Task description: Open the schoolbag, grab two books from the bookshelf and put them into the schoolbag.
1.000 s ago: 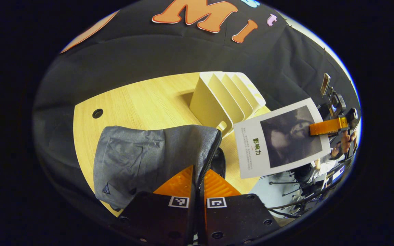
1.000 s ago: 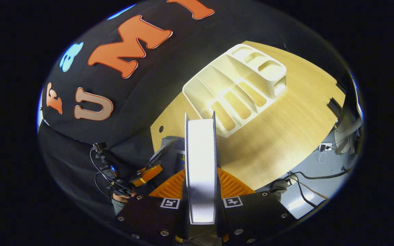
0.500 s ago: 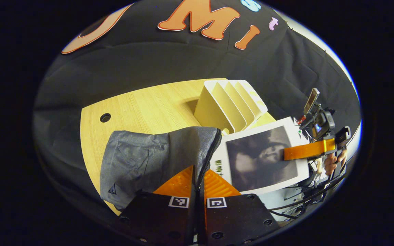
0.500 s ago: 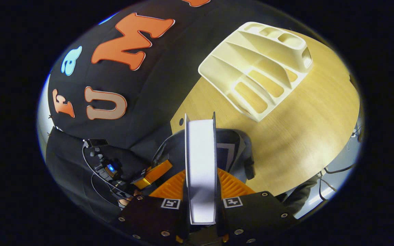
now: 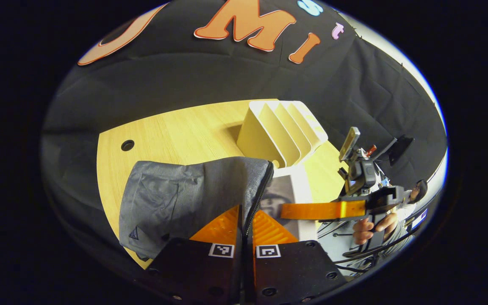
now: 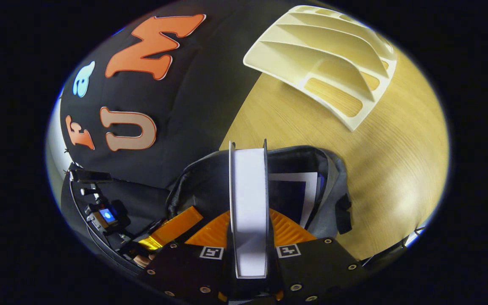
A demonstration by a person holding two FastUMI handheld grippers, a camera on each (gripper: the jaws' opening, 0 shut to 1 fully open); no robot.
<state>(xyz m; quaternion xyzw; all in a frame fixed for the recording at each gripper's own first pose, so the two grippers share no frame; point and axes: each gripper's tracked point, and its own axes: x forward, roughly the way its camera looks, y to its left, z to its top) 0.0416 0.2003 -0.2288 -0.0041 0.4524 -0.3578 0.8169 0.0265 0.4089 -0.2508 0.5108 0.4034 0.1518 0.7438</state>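
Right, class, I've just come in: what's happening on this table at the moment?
A person works with a claw in each hand. The left claw is shut on the zipper edge of the grey schoolbag, holding it open on the wooden table. The right claw grips a book by its edge and lowers it into the opening, where another book already sits inside. The cream bookshelf behind shows no books in its slots.

Recording booth: black cloth wall (image 5: 210,80), wooden table (image 5: 172,135).
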